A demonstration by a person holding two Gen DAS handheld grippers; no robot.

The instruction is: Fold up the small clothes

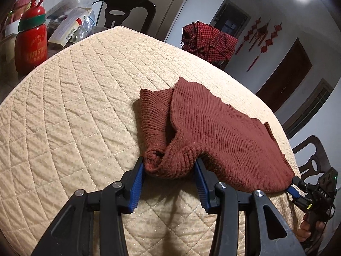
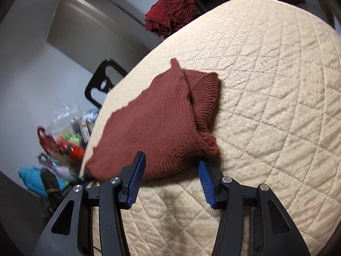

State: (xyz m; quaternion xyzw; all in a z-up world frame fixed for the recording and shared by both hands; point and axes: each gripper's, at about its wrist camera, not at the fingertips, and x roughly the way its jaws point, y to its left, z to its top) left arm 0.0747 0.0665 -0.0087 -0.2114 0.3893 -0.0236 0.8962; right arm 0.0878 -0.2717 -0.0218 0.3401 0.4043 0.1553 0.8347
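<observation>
A rust-brown knitted sweater (image 1: 215,132) lies on a cream quilted table cover (image 1: 74,111), one sleeve folded over its body. My left gripper (image 1: 170,168) is open, its blue pads on either side of the sweater's bunched near edge. In the right wrist view the same sweater (image 2: 157,123) lies ahead. My right gripper (image 2: 170,164) is open with its tips at the sweater's near hem. The right gripper also shows in the left wrist view (image 1: 298,186) at the sweater's right corner; the left gripper's tip shows in the right wrist view (image 2: 87,176) at the left corner.
A red checked garment (image 1: 207,40) hangs over a chair at the table's far side. A red Christmas jar (image 1: 32,40) and boxes stand at the far left. Dark chairs (image 1: 127,10) surround the table. Bags and clutter (image 2: 64,140) lie on the floor to the left.
</observation>
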